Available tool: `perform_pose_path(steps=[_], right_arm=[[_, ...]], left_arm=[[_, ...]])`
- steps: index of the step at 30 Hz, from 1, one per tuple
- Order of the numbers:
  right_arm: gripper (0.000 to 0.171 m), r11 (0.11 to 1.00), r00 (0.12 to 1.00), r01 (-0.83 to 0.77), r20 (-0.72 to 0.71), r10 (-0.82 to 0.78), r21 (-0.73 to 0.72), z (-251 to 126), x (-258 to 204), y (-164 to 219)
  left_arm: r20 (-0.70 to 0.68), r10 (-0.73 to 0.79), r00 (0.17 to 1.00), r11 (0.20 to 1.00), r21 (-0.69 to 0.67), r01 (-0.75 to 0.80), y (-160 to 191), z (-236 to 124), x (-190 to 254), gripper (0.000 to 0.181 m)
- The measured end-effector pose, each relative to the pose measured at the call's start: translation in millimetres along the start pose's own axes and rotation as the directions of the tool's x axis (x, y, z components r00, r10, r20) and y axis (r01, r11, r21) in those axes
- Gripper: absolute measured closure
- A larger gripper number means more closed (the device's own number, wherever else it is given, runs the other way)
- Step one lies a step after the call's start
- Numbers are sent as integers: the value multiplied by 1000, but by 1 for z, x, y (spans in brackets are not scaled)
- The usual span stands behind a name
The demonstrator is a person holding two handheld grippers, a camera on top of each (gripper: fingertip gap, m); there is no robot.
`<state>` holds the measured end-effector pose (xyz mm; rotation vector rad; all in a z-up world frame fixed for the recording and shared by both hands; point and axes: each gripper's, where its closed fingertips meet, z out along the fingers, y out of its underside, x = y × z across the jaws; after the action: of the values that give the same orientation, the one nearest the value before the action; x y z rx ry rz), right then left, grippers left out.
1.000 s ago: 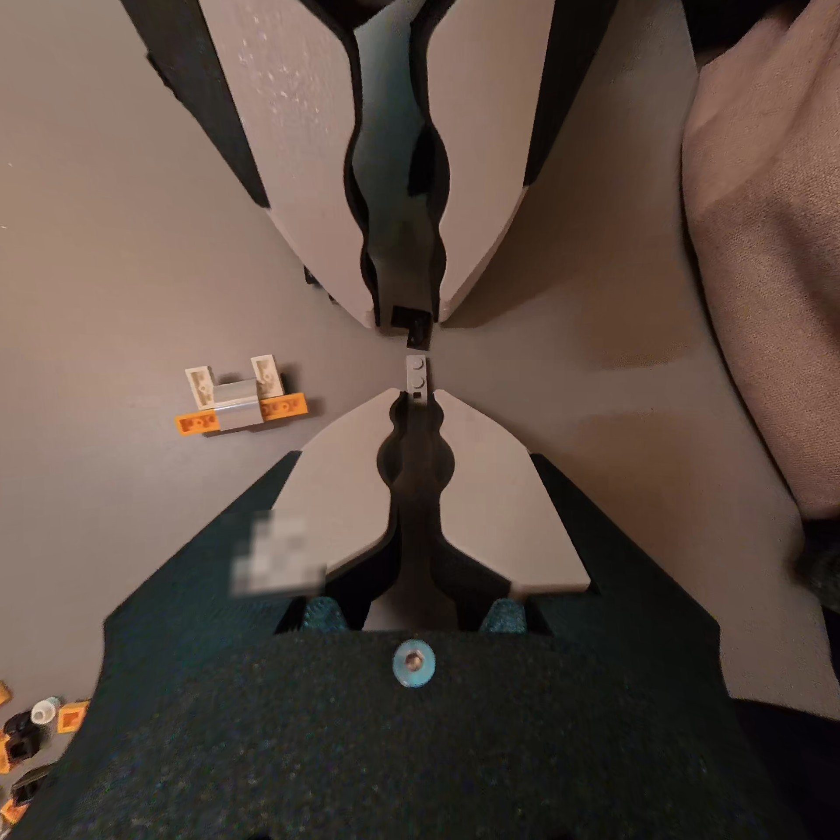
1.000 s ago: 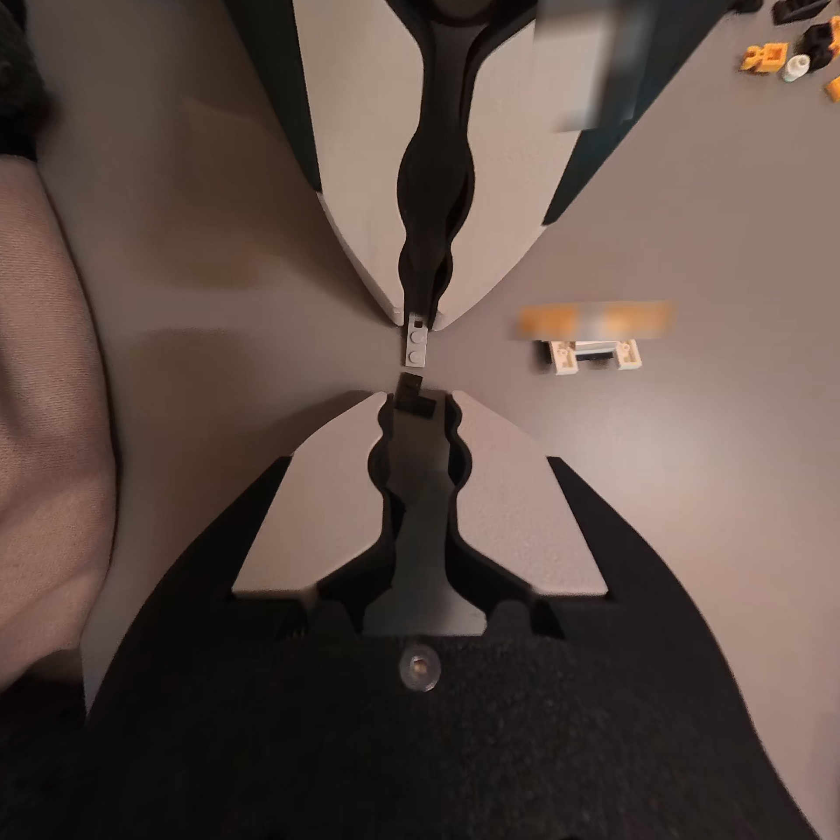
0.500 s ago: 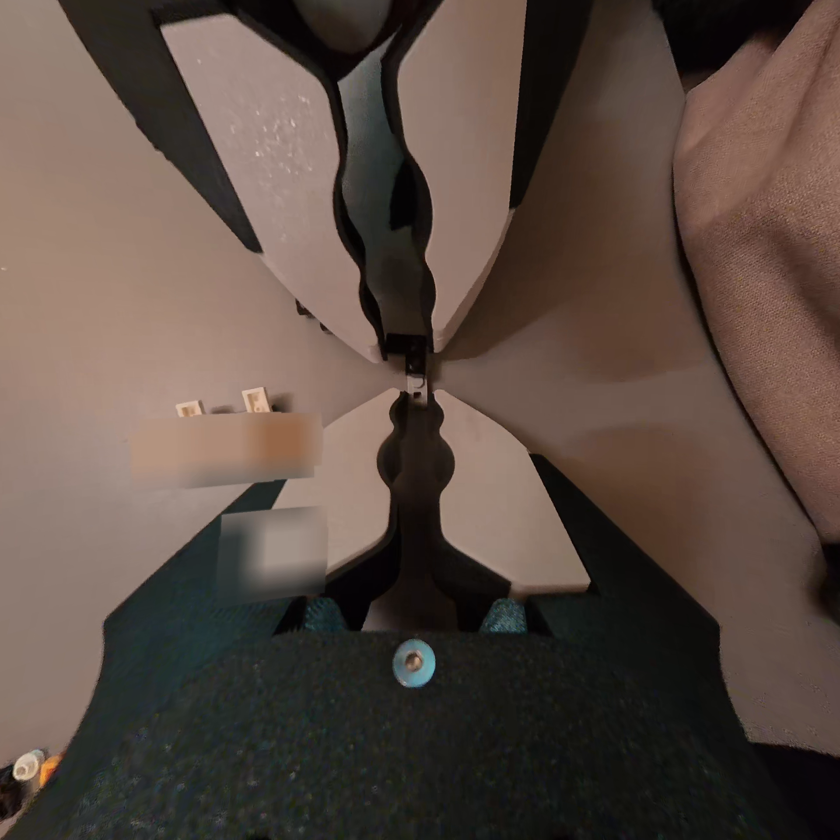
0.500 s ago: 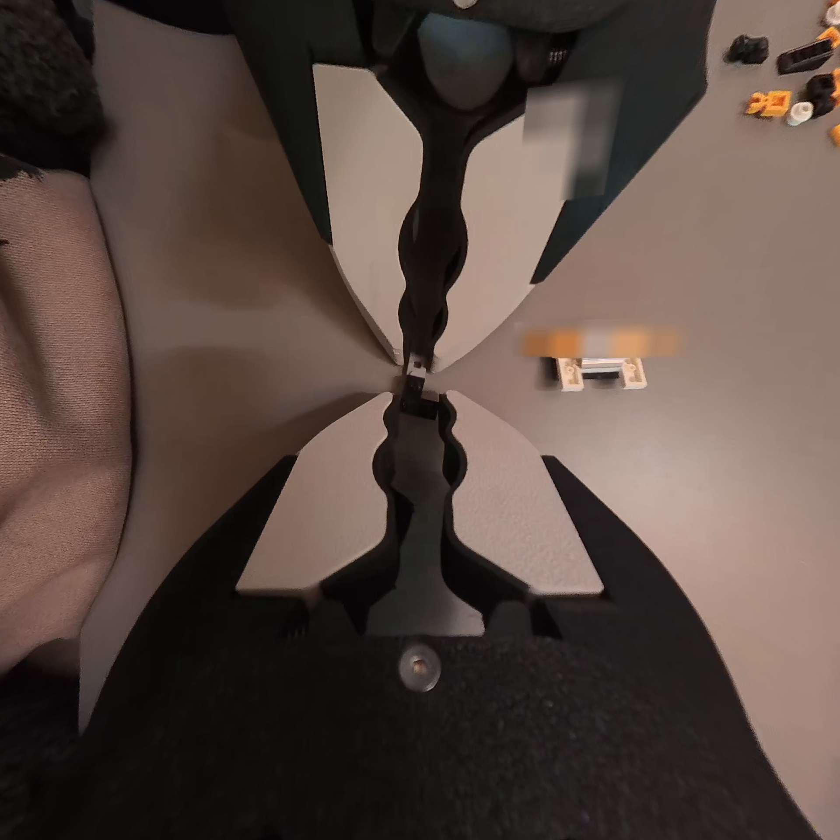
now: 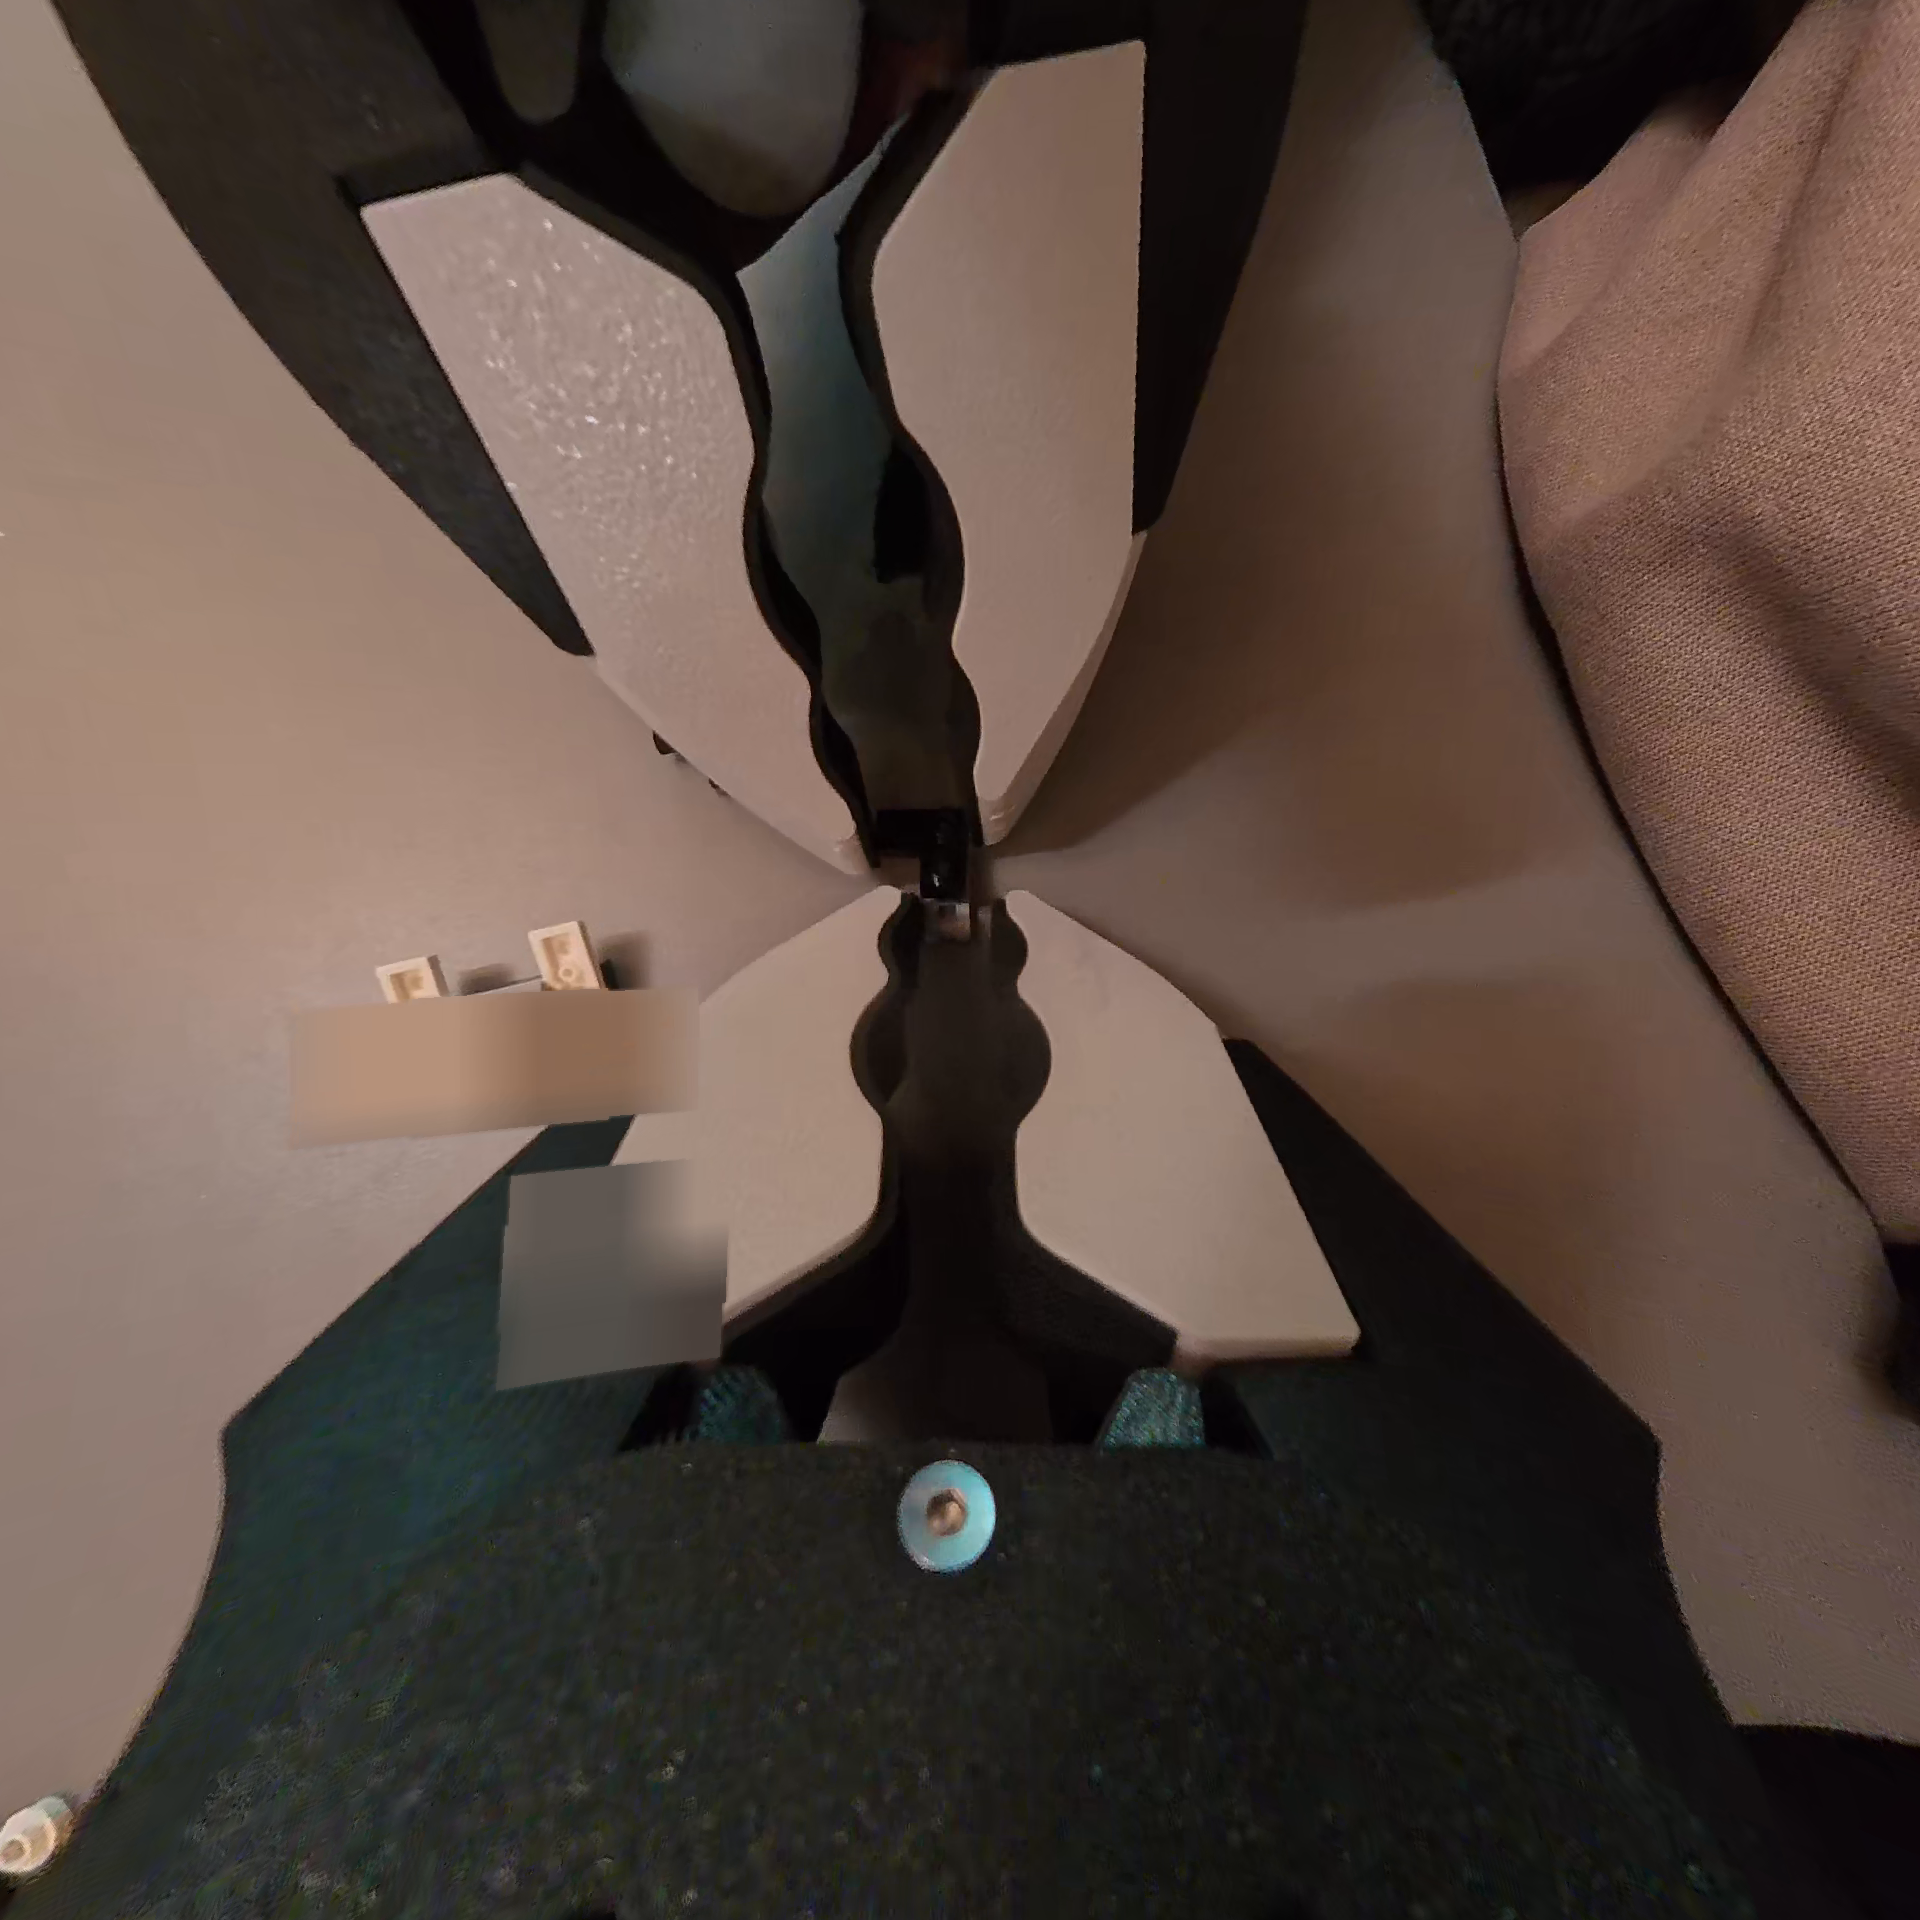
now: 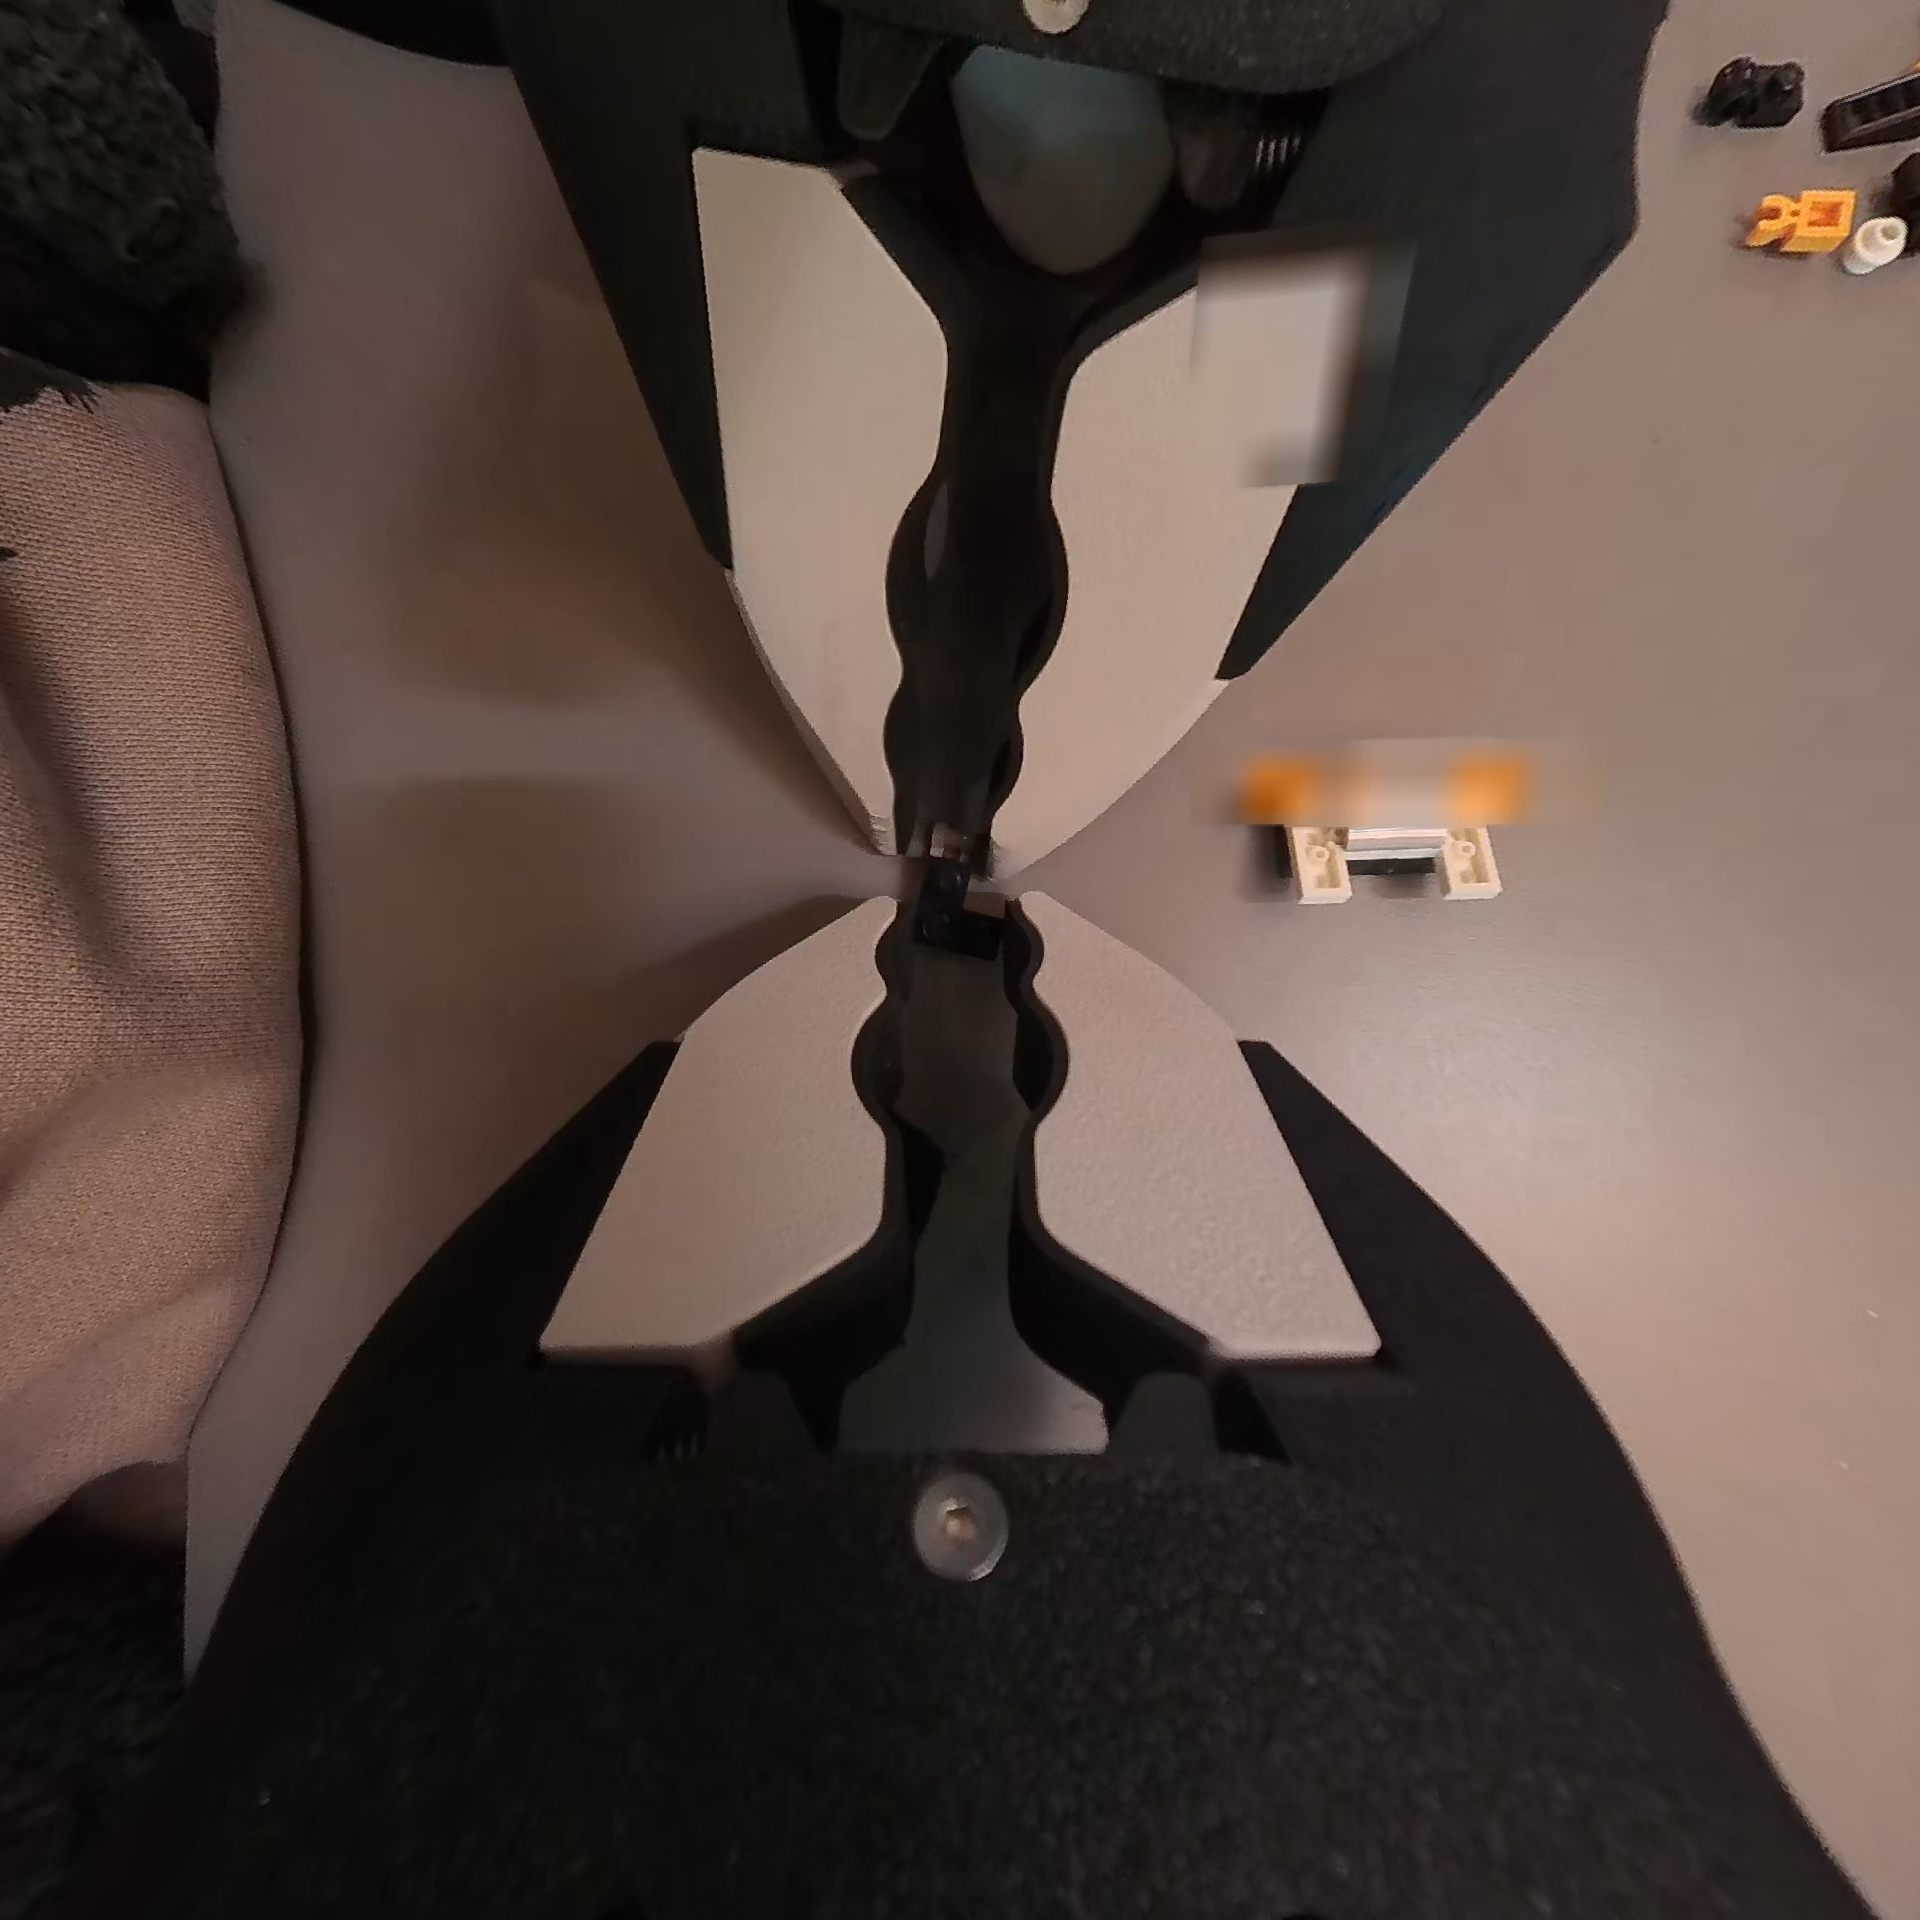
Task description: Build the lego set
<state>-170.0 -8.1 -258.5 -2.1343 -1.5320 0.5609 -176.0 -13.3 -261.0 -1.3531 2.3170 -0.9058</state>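
Beside the white bracket (image 6: 1392,860), your left gripper (image 5: 948,914) pinches a grey plate (image 5: 951,916) while your right gripper (image 6: 951,914) clamps a black piece (image 6: 948,912) (tip to tip), apparently to press them together.

Matt table (image 6: 1558,1143); woven beige cloth (image 5: 1714,623); grainy fingers (image 5: 582,416).

Two small lego pieces meet end to end above the table.
The grey plate (image 5: 954,920) touches the black piece (image 5: 935,847); a white-and-orange partial build (image 6: 1392,857) lies at three o'clock.
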Motion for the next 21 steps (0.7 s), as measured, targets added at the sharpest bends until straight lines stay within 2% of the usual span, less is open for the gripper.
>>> perform_pose_path(steps=[21], right_arm=[[153, 1000, 1000, -6, 8, 6, 18, 0, 0, -2]], left_arm=[[8, -29, 1000, 1000, 11, 28, -1, 1, -3, 173]])
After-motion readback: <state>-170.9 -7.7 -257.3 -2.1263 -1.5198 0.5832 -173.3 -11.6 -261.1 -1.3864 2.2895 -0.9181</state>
